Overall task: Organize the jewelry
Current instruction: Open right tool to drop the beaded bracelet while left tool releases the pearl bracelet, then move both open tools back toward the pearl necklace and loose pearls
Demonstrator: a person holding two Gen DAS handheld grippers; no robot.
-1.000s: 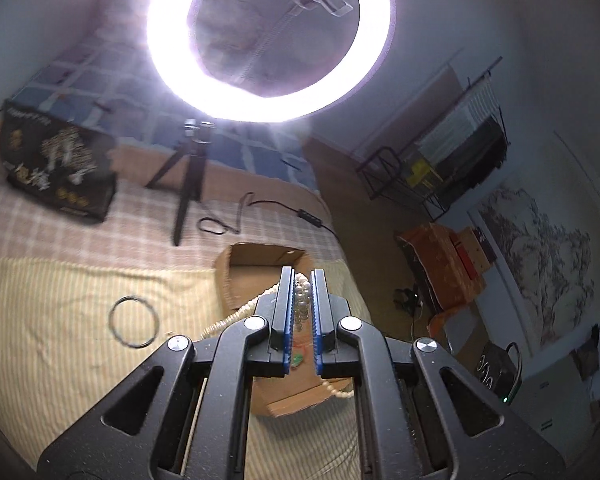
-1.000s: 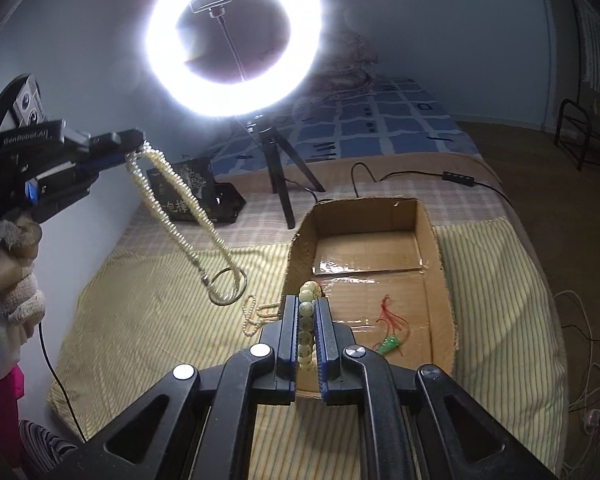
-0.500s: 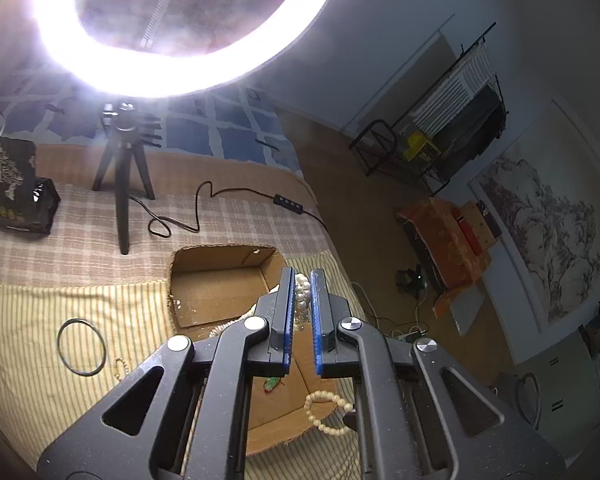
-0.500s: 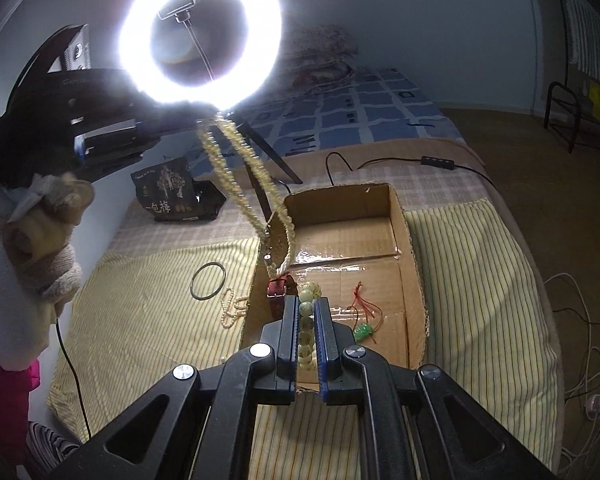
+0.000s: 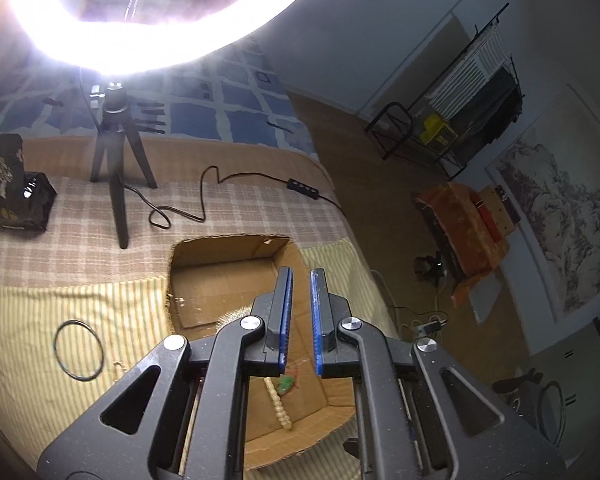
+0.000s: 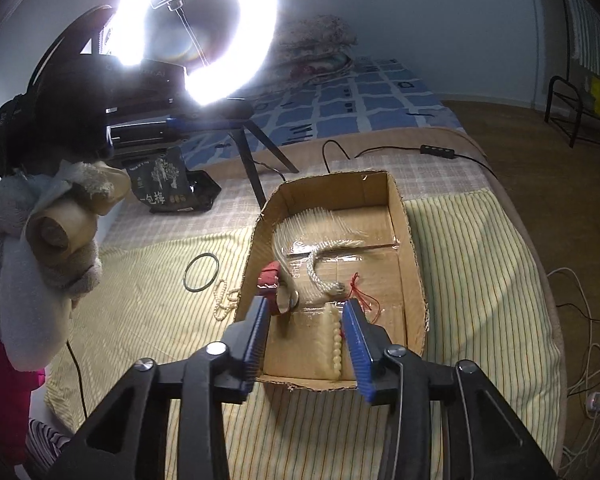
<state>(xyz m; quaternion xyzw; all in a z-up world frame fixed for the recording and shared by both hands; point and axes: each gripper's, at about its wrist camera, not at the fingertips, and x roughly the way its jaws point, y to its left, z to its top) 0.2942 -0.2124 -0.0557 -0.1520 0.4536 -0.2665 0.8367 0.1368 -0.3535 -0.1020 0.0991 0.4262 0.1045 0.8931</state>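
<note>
Nearest in the right wrist view, the right gripper (image 6: 307, 334) stands with its blue pads well apart and its jaws opening. A beaded bracelet (image 6: 335, 346), blurred, shows in the gap, and neither pad presses on it. It is at the near end of the box (image 6: 414, 264), an open cardboard one on the striped cover (image 6: 472, 264). Farther in the box lie a red-and-brown piece (image 6: 274, 286) by the left wall, a red cord (image 6: 360, 292) with a green charm, and a pearl strand (image 6: 320, 258), smeared by motion, on the taped floor.

In the left wrist view, the left gripper (image 5: 300, 300) hangs over the box with only a narrow slot between its pads; its jaws are opening and nothing is between them. Below it a run of pearls and the green charm (image 5: 286, 384) lie on the cardboard.

Left of the box, on the cover, lie a black ring (image 6: 201, 272) and, nearer, a small bead chain (image 6: 224, 300). Beyond, a ring light (image 6: 198, 32) stands on a tripod (image 5: 118, 160), with a black pouch (image 6: 168, 184) to its left.
</note>
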